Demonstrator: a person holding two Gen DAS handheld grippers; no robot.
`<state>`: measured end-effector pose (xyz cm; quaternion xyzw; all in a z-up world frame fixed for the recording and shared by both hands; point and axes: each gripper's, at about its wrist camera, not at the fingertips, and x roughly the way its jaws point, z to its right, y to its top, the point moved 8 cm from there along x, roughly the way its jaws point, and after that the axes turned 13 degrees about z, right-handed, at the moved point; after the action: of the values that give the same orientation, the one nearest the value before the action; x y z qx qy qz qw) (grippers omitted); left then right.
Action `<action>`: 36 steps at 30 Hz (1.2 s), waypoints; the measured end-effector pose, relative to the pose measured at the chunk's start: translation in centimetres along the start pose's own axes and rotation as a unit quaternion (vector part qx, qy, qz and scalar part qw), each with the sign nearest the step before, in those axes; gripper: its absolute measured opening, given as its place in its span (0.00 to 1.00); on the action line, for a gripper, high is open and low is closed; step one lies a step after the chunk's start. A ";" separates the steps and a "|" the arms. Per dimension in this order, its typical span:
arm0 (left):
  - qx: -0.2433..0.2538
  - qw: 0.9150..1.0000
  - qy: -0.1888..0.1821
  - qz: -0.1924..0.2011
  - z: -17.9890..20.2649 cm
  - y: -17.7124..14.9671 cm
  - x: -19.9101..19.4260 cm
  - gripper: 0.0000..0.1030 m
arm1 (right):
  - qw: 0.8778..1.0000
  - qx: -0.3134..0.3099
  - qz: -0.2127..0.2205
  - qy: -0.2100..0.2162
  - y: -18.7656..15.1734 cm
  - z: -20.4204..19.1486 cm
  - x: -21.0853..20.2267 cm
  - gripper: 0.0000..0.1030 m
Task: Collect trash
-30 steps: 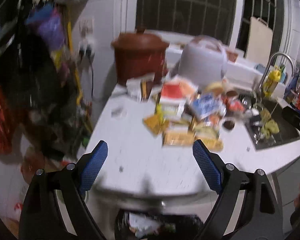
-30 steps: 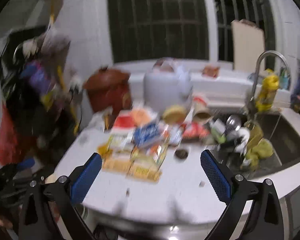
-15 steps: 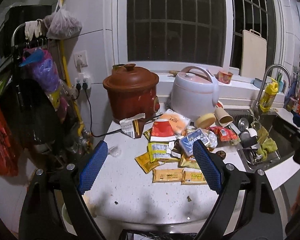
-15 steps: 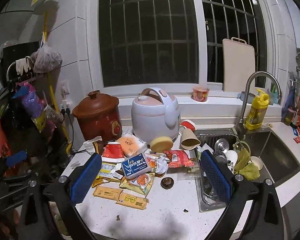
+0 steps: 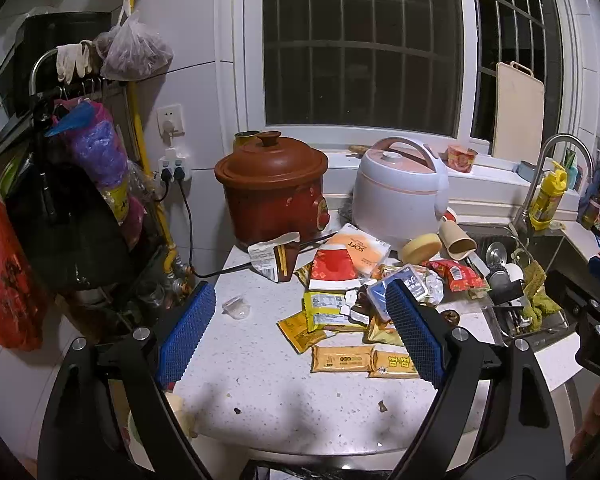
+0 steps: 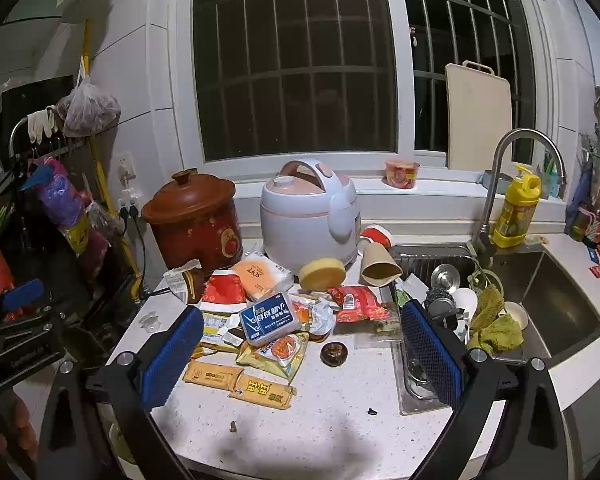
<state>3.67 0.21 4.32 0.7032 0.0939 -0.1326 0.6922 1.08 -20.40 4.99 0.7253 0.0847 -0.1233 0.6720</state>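
Since the blurred frame a second earlier, both cameras had risen and tipped back, so the countertop (image 5: 260, 360) sat lower in each view, the barred window filled the top, and the black bin at the bottom edge of the left view had nearly slipped out of sight. The left gripper (image 5: 300, 336) stood wide with nothing between its blue pads (image 5: 186, 332), hovering over bare counter at lower centre. The right gripper (image 6: 300, 348) was equally wide and empty. The pile of wrappers (image 6: 260, 328) lay mid-frame in the right view, between its fingers; in the left view it sat right of centre, behind the right-hand pad. Behind it stood a brown crock pot (image 5: 272, 192) and a white rice cooker (image 6: 308, 212). The sink (image 6: 560, 300) held dishes at the right.
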 end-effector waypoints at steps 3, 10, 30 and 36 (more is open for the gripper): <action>0.000 1.000 0.000 -0.001 0.0 0.0 0.0 0.82 | 1.000 0.001 0.000 -0.001 0.0 -0.1 -0.1 0.95; 0.000 1.000 0.002 0.000 0.1 0.0 0.1 0.82 | 1.000 0.002 -0.003 0.000 -0.2 0.0 0.2 0.95; 0.001 1.000 0.000 -0.002 -0.3 0.0 0.2 0.82 | 1.000 0.000 -0.003 0.002 -0.1 0.0 0.5 0.95; 0.000 1.000 0.001 -0.002 -0.3 0.0 0.1 0.82 | 1.000 -0.001 -0.003 0.000 -0.1 0.1 0.5 0.95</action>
<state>3.81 0.48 4.23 0.7032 0.0956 -0.1333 0.6918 1.58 -20.48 4.78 0.7243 0.0876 -0.1252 0.6723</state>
